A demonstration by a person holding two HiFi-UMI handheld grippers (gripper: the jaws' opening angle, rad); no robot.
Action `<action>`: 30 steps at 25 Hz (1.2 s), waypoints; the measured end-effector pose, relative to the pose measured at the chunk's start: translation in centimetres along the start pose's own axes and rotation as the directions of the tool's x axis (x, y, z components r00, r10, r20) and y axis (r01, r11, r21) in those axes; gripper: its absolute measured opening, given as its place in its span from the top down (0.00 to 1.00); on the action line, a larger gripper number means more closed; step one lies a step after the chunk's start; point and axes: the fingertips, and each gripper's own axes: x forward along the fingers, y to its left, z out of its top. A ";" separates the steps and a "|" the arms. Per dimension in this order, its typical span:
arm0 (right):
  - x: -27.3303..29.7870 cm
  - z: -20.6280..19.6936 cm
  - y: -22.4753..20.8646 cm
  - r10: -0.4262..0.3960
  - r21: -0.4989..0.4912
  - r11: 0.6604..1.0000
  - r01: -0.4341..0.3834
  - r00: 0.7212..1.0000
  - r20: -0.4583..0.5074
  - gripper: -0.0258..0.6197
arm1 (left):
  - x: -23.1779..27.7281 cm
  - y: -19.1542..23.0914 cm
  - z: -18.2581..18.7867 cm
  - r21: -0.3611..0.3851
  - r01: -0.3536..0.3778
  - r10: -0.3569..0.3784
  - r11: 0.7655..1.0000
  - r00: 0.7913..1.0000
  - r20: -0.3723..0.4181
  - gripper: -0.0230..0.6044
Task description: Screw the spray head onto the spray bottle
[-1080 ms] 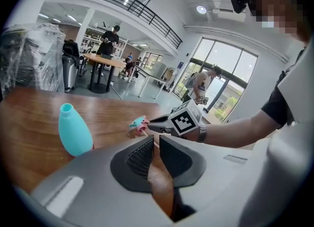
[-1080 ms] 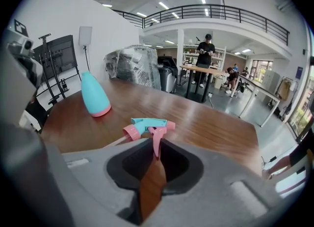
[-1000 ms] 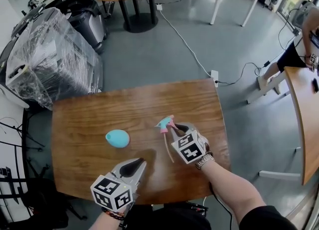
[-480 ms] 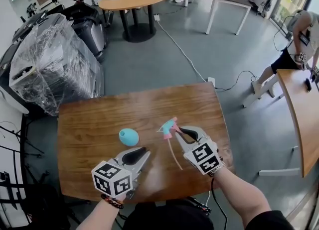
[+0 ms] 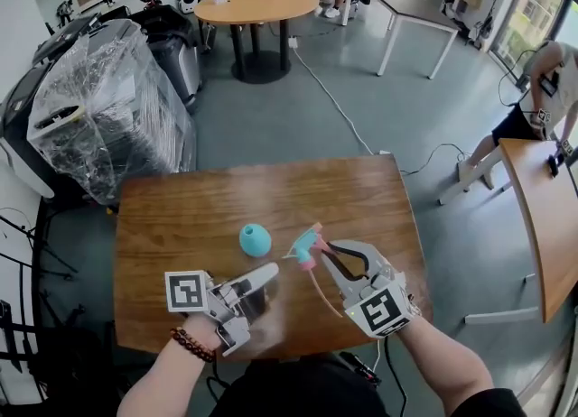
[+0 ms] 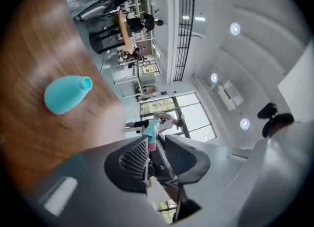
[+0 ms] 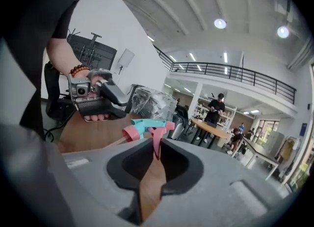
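Now the right gripper (image 5: 321, 251) clamps the spray head (image 5: 304, 245). The left gripper (image 5: 269, 273), empty jaws just opening, should next grasp the spray bottle (image 5: 255, 239).

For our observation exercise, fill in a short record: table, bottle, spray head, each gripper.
Surface: brown wooden table
Bottle: teal plastic spray bottle, on the table, neck open, apart from both grippers
Spray head: teal-and-pink plastic spray head, held above the table, not on the bottle
Right gripper: shut on the spray head
Left gripper: jaws have just been opening, nothing between them
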 end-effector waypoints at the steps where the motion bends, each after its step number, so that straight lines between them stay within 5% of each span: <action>1: -0.2 0.7 0.4 0.003 -0.030 1.000 -0.003 1.000 -0.002 0.91 | -0.5 -0.4 0.2 -0.037 0.041 -0.040 0.998 0.999 0.011 0.77; 8: -0.4 4.3 3.1 -0.006 -0.197 0.980 0.024 0.996 0.088 0.91 | -3.6 -1.2 0.1 -0.201 0.230 -0.223 0.952 0.973 0.056 0.78; 14: -0.7 6.0 4.5 -0.008 -0.343 0.938 0.055 0.990 0.138 0.91 | -5.0 -1.2 -0.7 -0.256 0.283 -0.273 0.924 0.959 0.075 0.80; 23: -0.8 7.5 6.4 0.031 -0.449 0.891 0.057 0.982 0.185 0.91 | -5.5 -2.1 -1.2 -0.254 0.323 -0.315 0.912 0.946 0.075 0.82; 30: -0.8 6.6 6.2 0.037 -0.438 0.898 0.042 0.985 0.170 0.90 | -5.5 -2.7 -1.5 -0.169 0.312 -0.307 0.935 0.950 0.054 0.87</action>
